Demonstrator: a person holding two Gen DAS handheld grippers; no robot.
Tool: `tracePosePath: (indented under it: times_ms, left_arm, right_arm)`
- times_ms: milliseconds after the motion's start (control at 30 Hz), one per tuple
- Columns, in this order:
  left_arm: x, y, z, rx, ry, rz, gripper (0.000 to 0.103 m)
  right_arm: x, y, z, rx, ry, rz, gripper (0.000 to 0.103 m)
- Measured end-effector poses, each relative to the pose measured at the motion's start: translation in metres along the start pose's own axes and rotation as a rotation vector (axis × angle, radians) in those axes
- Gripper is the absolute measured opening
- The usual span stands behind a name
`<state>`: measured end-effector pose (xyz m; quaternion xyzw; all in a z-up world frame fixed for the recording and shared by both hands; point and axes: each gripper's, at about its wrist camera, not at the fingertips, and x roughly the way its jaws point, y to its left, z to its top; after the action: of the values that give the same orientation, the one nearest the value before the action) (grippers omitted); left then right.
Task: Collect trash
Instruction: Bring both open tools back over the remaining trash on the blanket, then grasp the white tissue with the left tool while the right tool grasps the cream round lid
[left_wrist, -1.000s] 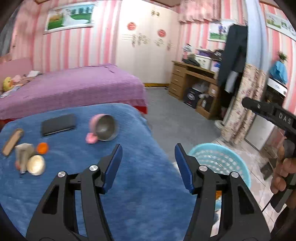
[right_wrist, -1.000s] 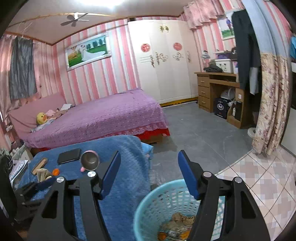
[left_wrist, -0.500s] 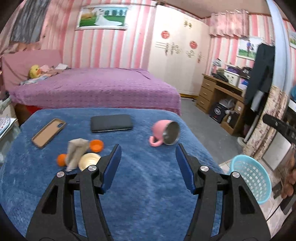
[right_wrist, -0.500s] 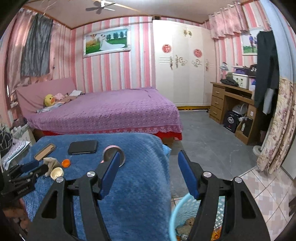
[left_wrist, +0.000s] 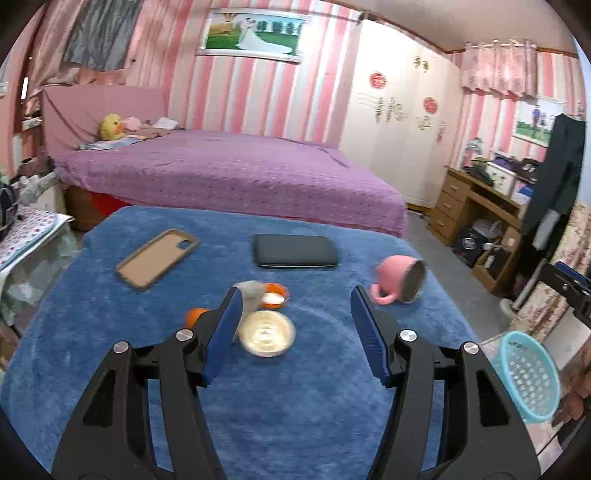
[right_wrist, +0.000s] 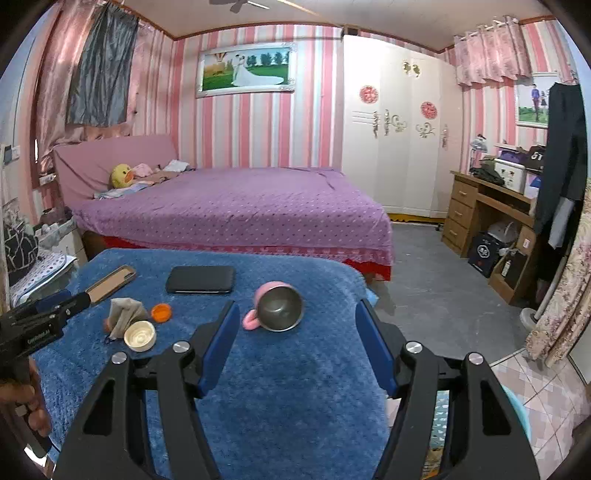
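On the blue-covered table (left_wrist: 295, 398) lies a trash cluster: a cream round lid (left_wrist: 266, 333), an orange cap (left_wrist: 275, 294), a crumpled grey paper (left_wrist: 251, 295) and a small orange piece (left_wrist: 194, 316). My left gripper (left_wrist: 295, 328) is open and empty, hovering just before the cream lid. The same cluster shows in the right wrist view: the lid (right_wrist: 139, 335), the paper (right_wrist: 123, 315) and the cap (right_wrist: 161, 312). My right gripper (right_wrist: 297, 343) is open and empty above the table's right part. The turquoise basket (left_wrist: 528, 376) stands on the floor at right.
A pink mug (left_wrist: 400, 284) lies on its side, with a black phone (left_wrist: 294, 251) and a tan phone case (left_wrist: 157, 256) behind the trash. A purple bed (right_wrist: 236, 206) stands beyond the table. A wooden desk (right_wrist: 491, 218) is at right.
Both grippers swung left from the basket toward the table. The left gripper now faces the trash cluster up close. Both stayed open and empty.
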<state>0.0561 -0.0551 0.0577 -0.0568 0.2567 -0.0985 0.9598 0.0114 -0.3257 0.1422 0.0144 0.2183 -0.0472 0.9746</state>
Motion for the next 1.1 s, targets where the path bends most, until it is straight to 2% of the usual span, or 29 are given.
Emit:
tracePosePath:
  times_ms: [100,267,400,500,633,800,1033,1100]
  left_arm:
    - [0.003,0.023,-0.003,-0.029,0.016,0.053,0.059]
    - [0.018,0.078,-0.009,-0.107,0.079,0.108,0.059]
    - [0.032,0.094,-0.014,-0.091,0.12,0.123,0.059]
    - [0.037,0.09,-0.016,-0.052,0.12,0.096,0.061]
    - [0.048,0.073,-0.013,-0.017,0.104,0.05,0.068]
    - [0.075,0.053,-0.01,0.034,0.114,0.037,0.076]
    - [0.107,0.045,-0.01,0.042,0.152,0.043,0.076]
    - [0.117,0.043,-0.01,0.058,0.168,0.042,0.072]
  right_arm:
    - [0.02,0.016,-0.008,0.017,0.018,0.081,0.065]
    - [0.073,0.055,-0.031,0.05,0.127,0.22,0.065]
    - [0.095,0.087,-0.042,-0.009,0.18,0.229,0.065]
    - [0.101,0.1,-0.045,-0.024,0.188,0.238,0.066]
    - [0.11,0.107,-0.047,-0.029,0.2,0.24,0.067]
    - [0.126,0.112,-0.047,-0.039,0.22,0.243,0.067]
    - [0.149,0.116,-0.048,-0.047,0.245,0.244,0.067]
    - [0.156,0.117,-0.047,-0.048,0.255,0.244,0.067]
